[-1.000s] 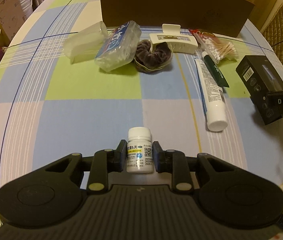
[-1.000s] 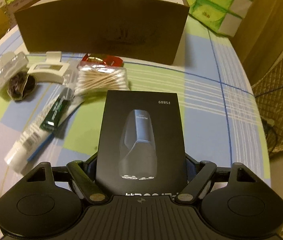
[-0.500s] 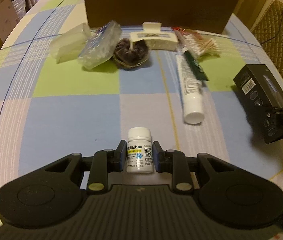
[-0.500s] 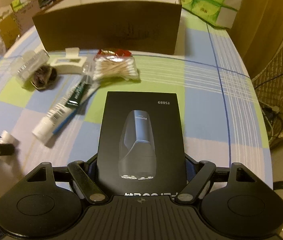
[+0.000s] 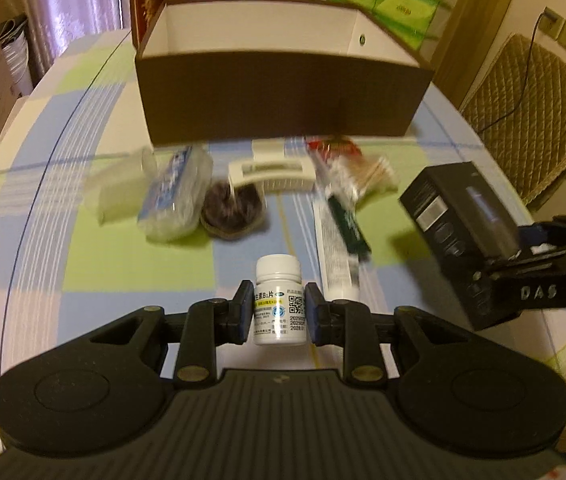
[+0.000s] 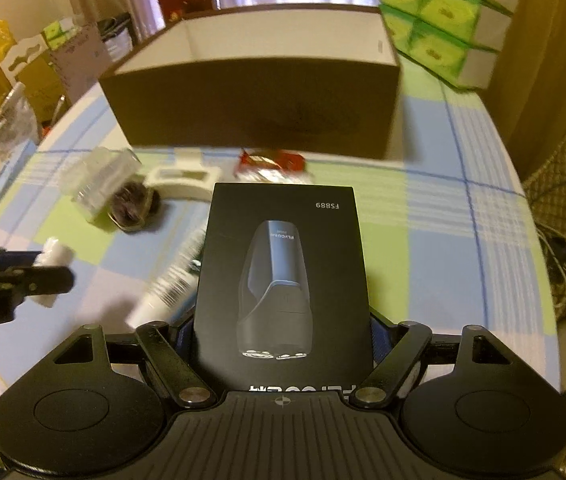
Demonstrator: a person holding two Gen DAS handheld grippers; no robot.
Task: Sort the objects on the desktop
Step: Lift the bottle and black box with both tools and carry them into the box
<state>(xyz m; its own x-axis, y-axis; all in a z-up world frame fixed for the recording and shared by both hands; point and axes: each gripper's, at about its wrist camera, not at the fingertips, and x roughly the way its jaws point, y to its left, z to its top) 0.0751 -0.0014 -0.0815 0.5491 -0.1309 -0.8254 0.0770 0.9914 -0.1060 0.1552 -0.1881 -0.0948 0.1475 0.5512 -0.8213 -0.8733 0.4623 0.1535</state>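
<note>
Both grippers have risen since the earlier frames; the open brown cardboard box [image 5: 283,100] now shows its white interior.
Left gripper [image 5: 279,312] clamped on the upright white pill bottle [image 5: 279,300], held above the checked tablecloth [image 5: 83,240]; right gripper [image 6: 283,364] spread wide, gripping the black rectangular shaver carton [image 6: 283,276] by its sides; white toothpaste tube [image 5: 335,248] lies on the cloth.

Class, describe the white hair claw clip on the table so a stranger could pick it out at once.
Find the big brown box at the back of the checked tablecloth. In the row of items before its front wall, the hair claw clip lies near the middle, above a dark scrunchie. It alone is cream-white, curved and toothed.
</note>
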